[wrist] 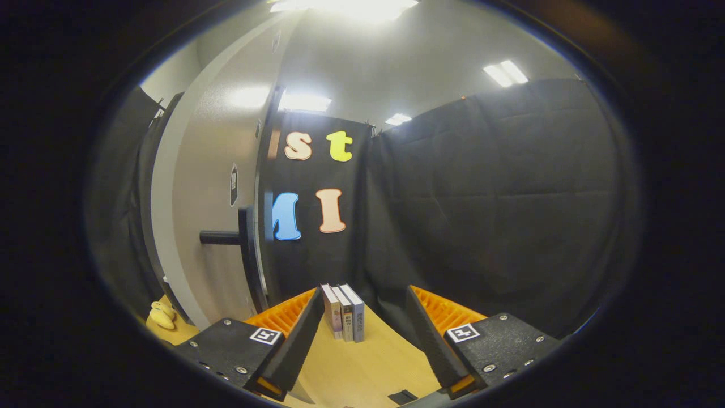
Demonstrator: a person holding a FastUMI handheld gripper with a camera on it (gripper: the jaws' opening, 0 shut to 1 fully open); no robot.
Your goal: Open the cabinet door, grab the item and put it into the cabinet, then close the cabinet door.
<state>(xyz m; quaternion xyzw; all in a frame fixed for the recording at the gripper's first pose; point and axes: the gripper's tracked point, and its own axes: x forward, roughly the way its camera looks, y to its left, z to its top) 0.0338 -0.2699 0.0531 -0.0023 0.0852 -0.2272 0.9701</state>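
The cabinet door [212, 187] is the largest thing here, a pale panel swung out toward the camera and standing edge-on to the left of the fingers, with a dark bar handle [226, 238] jutting from it near its free edge; so the door looks already open, and the step in hand is, by my judgement, fetching the item; behind and to the right hangs the booth's black cloth wall [498, 215]; below it runs the light wooden tabletop [362, 362], on which three slim books [343, 311] stand upright, touching one another, just ahead of the fingers and a little left of the middle of the gap; these are most likely the item to be stowed, though a small yellow object [162, 315] lies low by the foot of the door, well apart from the books, too small to name; the gripper [362, 345] is held level and low over the table, pointing straight at the books, its fingers spread wide with nothing between them, so the jaws are released; to do the step well, I would shift slightly left so the books sit central in the gap, advance until both fingers flank the outer covers, and close squarely across all three spines rather than at a corner, since upright books tip easily; keep the approach low and slow, and mind the open door on the left when carrying them round to the cabinet.
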